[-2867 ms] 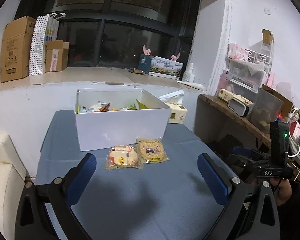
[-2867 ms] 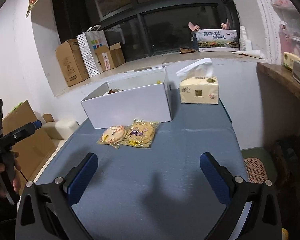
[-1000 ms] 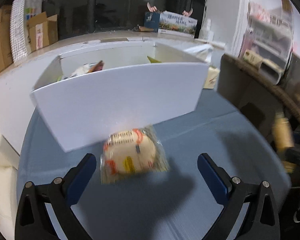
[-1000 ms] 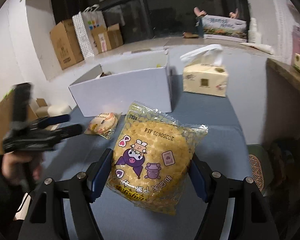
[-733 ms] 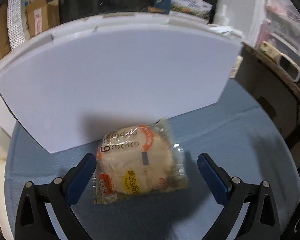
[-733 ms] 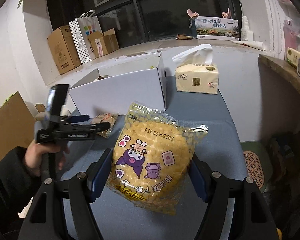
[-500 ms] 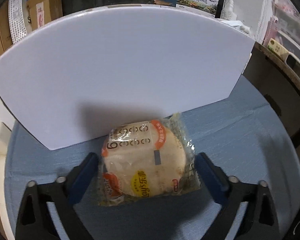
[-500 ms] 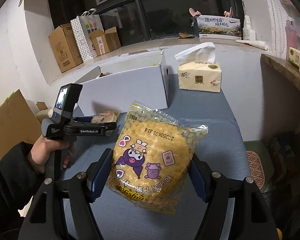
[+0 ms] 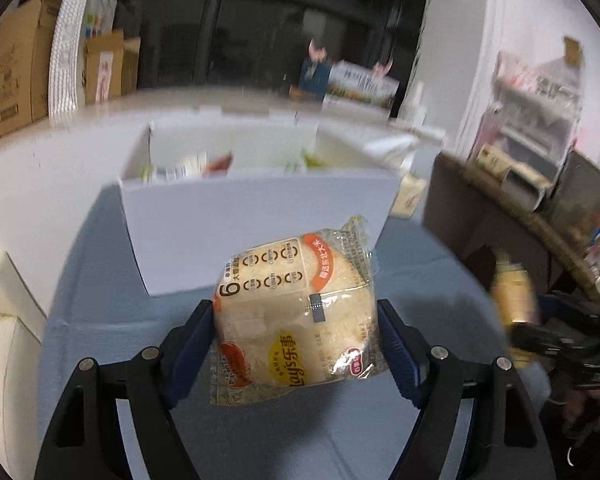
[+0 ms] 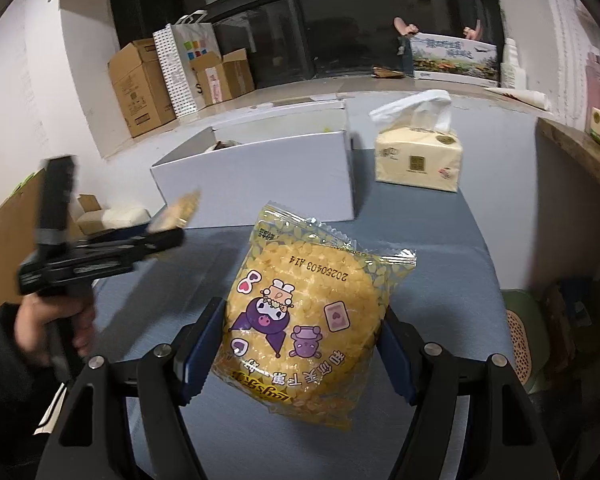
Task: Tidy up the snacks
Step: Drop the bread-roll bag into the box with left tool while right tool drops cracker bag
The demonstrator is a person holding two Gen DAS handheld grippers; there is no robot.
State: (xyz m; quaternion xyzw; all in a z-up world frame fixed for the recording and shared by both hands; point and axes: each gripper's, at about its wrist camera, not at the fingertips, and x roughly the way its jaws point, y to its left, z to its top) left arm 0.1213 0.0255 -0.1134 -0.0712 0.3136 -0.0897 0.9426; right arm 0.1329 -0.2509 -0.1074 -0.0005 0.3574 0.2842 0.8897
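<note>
Between your left tongs (image 9: 296,340), the pale rice-cracker packet (image 9: 296,316) sits clamped by both blue pads, its jaws closing on it. The packet hangs above the blue worktop (image 9: 260,440), just in front of the white box (image 9: 252,232), whose open top shows other wrappers inside. Your right tongs (image 10: 300,344) grip the yellow cartoon-printed snack bag (image 10: 304,320), pads pressed against its two sides, over the same worktop. From the right wrist view, your left hand (image 10: 52,328) shows at the left edge, blurred, carrying the other tool with its packet near the box's front corner. A tissue pack (image 10: 418,164) stands to the right of the box.
</note>
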